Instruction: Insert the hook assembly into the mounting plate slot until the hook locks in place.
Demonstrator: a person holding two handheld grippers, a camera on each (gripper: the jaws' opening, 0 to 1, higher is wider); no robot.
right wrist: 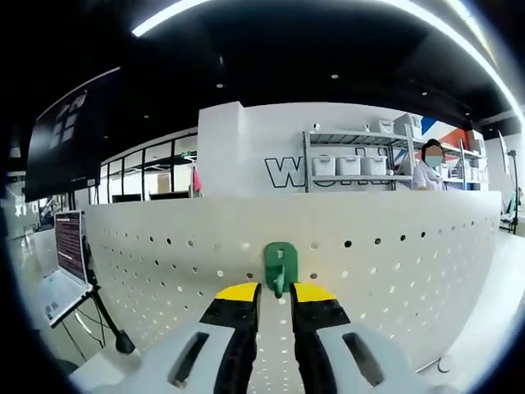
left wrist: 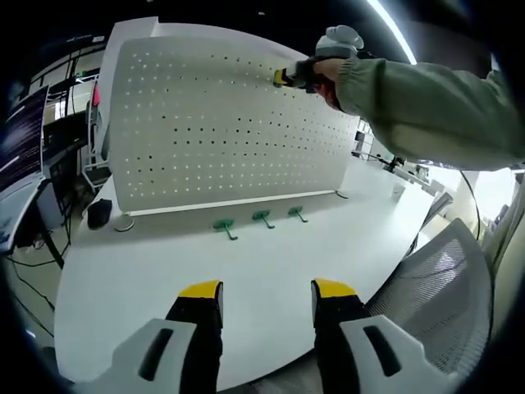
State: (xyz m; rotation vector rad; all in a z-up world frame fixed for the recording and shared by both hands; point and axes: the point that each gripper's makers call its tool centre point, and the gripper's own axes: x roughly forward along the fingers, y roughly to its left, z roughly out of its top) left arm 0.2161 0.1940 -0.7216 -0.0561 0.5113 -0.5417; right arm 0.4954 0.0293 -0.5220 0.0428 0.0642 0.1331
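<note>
Where the white table (left wrist: 246,271) carries an upright pegboard (left wrist: 221,123) in an office, three green hooks (left wrist: 261,218) lie before its base. The right gripper (right wrist: 275,293), jaws clamped on a green hook (right wrist: 280,264), presses it near the board's top edge. The left gripper (left wrist: 267,291) hovers over bare table, jaws apart.

Three green hooks (left wrist: 261,218) lie on the white table (left wrist: 164,287); one green hook (right wrist: 280,264) on one white pegboard (left wrist: 221,123); one mesh chair (left wrist: 447,287).
</note>
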